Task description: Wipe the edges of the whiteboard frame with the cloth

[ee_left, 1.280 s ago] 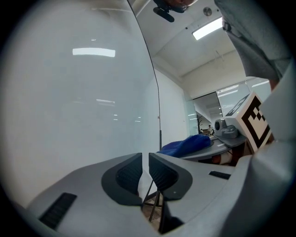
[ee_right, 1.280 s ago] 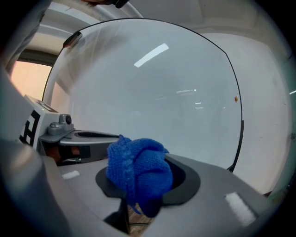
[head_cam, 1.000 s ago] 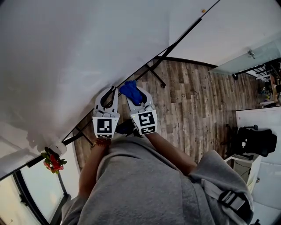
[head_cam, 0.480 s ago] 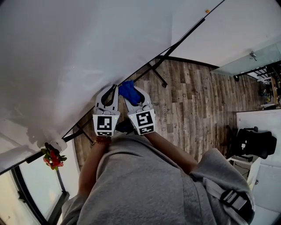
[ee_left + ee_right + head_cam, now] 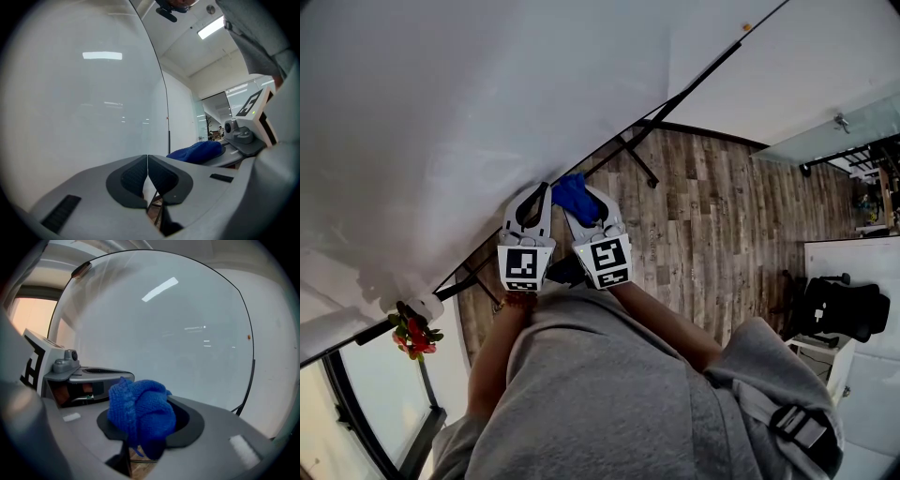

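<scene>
Right claw clamps cloth by whiteboard frame, wipe looks underway. Left claw closed, empty. Next: press cloth on, slide along edge.

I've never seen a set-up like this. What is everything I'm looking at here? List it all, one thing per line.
whiteboard: one, white, filling the upper left of the head view
frame edge: one, black, running diagonally along the board
stand legs: black, on the floor below the board
blue knitted cloth: one, bunched, held close to the frame edge
wooden floor: brown planks, centre and right
office chair: one, black, far right
flowers: one bunch, red and green, lower left
grey sweatshirt: one, on the person, bottom centre
left tongs: one, white-grey, shut and empty, beside the right tongs
right tongs: one, white-grey, shut on the cloth
</scene>
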Tool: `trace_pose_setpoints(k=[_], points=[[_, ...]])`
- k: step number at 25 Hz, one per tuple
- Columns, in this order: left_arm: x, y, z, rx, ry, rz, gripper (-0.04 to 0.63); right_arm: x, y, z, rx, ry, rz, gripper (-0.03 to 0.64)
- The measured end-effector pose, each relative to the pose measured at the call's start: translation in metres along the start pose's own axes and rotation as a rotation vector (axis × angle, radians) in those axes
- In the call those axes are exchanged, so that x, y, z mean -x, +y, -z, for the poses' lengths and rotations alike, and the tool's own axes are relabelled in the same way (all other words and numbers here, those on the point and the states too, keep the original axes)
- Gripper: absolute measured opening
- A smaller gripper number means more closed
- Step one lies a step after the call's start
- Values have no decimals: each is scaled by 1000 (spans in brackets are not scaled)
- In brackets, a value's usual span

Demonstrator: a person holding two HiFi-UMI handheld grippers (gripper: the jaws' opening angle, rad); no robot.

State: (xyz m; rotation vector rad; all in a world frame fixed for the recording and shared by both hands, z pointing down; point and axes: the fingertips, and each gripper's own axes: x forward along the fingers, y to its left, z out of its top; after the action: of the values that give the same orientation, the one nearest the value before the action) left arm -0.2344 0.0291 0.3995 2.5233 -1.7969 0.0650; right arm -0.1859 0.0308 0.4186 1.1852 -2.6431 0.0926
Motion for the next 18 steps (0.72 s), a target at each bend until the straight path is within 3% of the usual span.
trace_pose_setpoints(k=[18], points=[[2,1,12,31,28,4,12,-1,-4,13,-15,22,-8,152]])
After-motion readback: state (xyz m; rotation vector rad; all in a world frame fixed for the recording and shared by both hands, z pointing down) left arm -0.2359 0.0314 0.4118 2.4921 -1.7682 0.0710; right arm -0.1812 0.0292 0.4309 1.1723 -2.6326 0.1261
